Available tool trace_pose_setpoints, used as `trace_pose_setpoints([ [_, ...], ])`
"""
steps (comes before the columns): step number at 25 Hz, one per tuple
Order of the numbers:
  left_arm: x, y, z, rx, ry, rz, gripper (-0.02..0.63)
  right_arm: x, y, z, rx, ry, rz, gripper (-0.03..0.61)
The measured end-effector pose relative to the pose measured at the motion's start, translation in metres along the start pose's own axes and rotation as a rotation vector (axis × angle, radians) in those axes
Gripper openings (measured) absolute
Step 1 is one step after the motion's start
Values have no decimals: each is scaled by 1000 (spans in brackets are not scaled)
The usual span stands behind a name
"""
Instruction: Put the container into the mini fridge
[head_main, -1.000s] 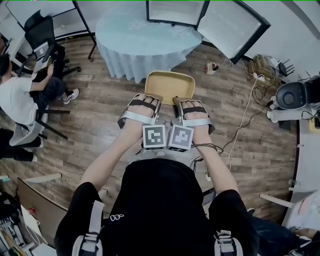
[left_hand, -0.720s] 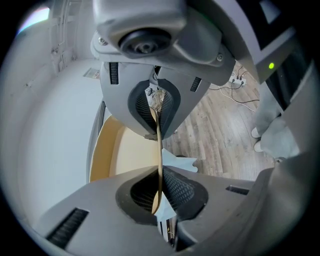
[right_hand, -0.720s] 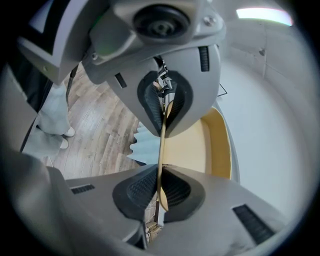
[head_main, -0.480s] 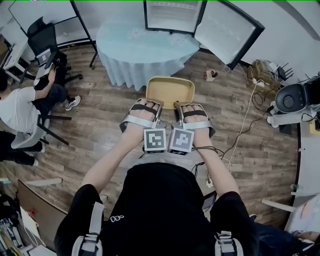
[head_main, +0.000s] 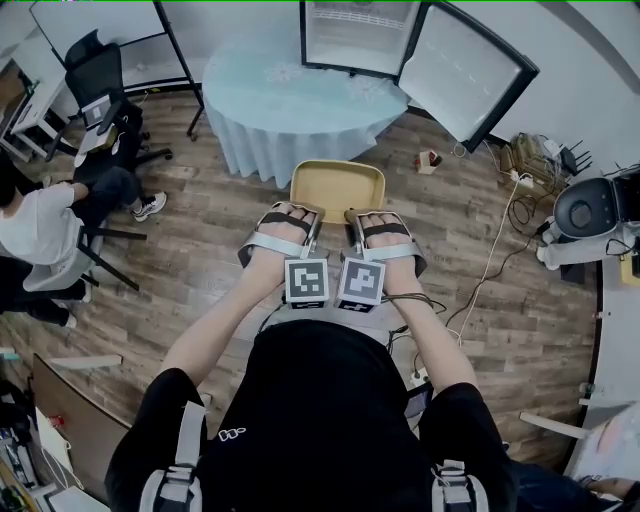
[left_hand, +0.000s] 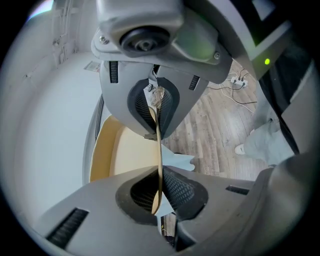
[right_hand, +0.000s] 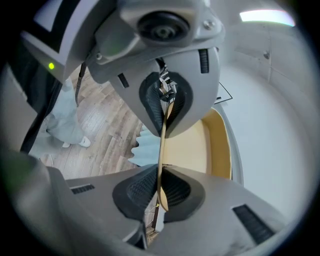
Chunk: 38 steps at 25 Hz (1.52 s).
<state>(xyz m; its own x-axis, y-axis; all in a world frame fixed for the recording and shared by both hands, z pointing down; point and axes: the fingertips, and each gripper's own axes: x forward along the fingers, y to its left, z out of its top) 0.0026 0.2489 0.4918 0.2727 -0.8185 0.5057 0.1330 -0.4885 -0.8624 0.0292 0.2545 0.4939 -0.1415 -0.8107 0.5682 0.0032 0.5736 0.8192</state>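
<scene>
The container (head_main: 337, 188) is a shallow tan tray, held level in front of me over the wooden floor. My left gripper (head_main: 315, 224) is shut on the left part of its near rim, and my right gripper (head_main: 351, 218) is shut on the right part. In the left gripper view the thin rim (left_hand: 158, 150) runs between the pressed pads, with the tray's hollow (left_hand: 125, 155) to the left of my left gripper (left_hand: 158, 150). In the right gripper view my right gripper (right_hand: 162, 150) pinches the rim, with the tray (right_hand: 200, 147) to its right. The mini fridge (head_main: 360, 35) stands open ahead on the table.
A round table with a pale blue cloth (head_main: 300, 100) lies between me and the fridge. The fridge door (head_main: 465, 70) swings out to the right. A seated person (head_main: 40, 225) and office chairs (head_main: 105, 80) are at the left. Cables (head_main: 495, 230) and a black-and-white appliance (head_main: 590, 205) are at the right.
The table and the open fridge have come lower and closer in the head view. Both grippers keep the same hold on the container.
</scene>
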Motion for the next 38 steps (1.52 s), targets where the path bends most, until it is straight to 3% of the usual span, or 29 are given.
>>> trace_pose_setpoints([
  [10,54,39,-13,-22,-35,49,20,48,-44,-14,-25,33,-30,14],
  [17,116,65,-37,-49,-22,72,20,112,-78,-21,-26,21,-38,14],
  [27,216,116,-114,-79,36,32,21,229,-147,0,0,-19,0,12],
  [34,293,155,-152,-62,27,-33,21,310,-194,-1,50,-15,44,12],
  [38,330,168,-156,-49,-36,-52,21,344,-206,-11,94,33,62,12],
])
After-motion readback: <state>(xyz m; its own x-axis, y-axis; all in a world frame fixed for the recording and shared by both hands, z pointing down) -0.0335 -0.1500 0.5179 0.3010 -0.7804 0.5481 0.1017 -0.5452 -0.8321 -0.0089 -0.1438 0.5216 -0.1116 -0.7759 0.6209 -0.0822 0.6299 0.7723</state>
